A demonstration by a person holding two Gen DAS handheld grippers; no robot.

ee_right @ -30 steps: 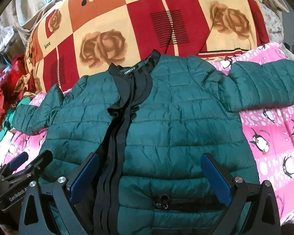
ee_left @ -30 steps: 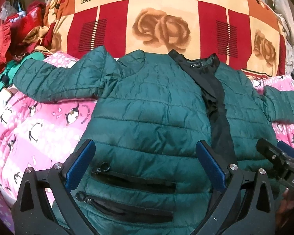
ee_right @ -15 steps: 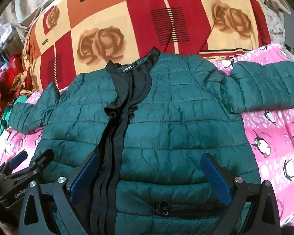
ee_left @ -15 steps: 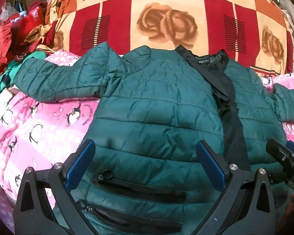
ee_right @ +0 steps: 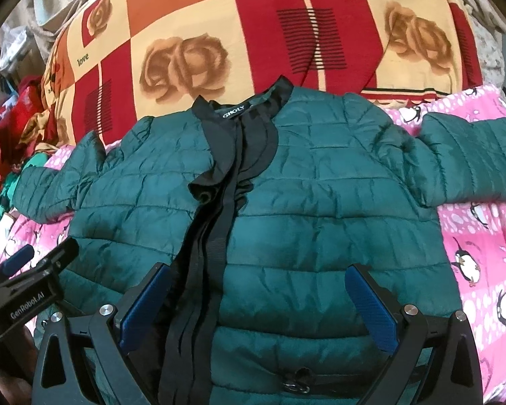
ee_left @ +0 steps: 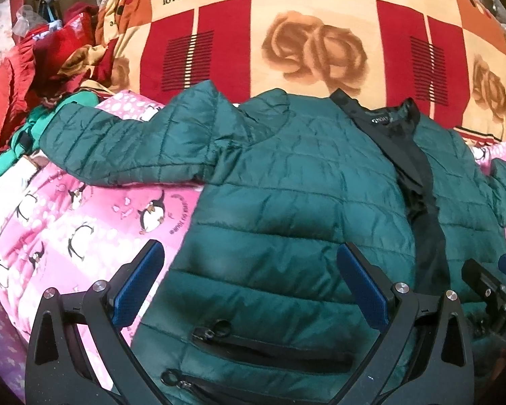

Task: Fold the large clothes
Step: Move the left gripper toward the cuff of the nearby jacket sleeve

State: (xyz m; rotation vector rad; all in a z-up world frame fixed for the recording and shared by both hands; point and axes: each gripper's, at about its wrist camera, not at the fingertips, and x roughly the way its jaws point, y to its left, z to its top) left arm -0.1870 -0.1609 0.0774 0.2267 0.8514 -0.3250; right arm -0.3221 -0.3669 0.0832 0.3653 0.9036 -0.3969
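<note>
A dark green quilted jacket [ee_left: 286, 182] lies flat, front up, on a pink penguin-print bedcover [ee_left: 67, 229]. It has a black collar and black zip placket [ee_right: 226, 202], and both sleeves are spread out to the sides. My left gripper [ee_left: 249, 270] is open and empty above the jacket's lower left front, near two zip pockets [ee_left: 270, 354]. My right gripper [ee_right: 258, 290] is open and empty above the lower right front [ee_right: 320, 236]. Each gripper shows at the edge of the other's view.
A red, orange and cream rose-print blanket [ee_left: 313, 33] is heaped behind the jacket. A pile of red and green clothes [ee_left: 33, 84] lies at the far left. The pink bedcover extends on the right [ee_right: 482, 253].
Both grippers have moved a little to the left and forward over the jacket. The jacket has not moved.
</note>
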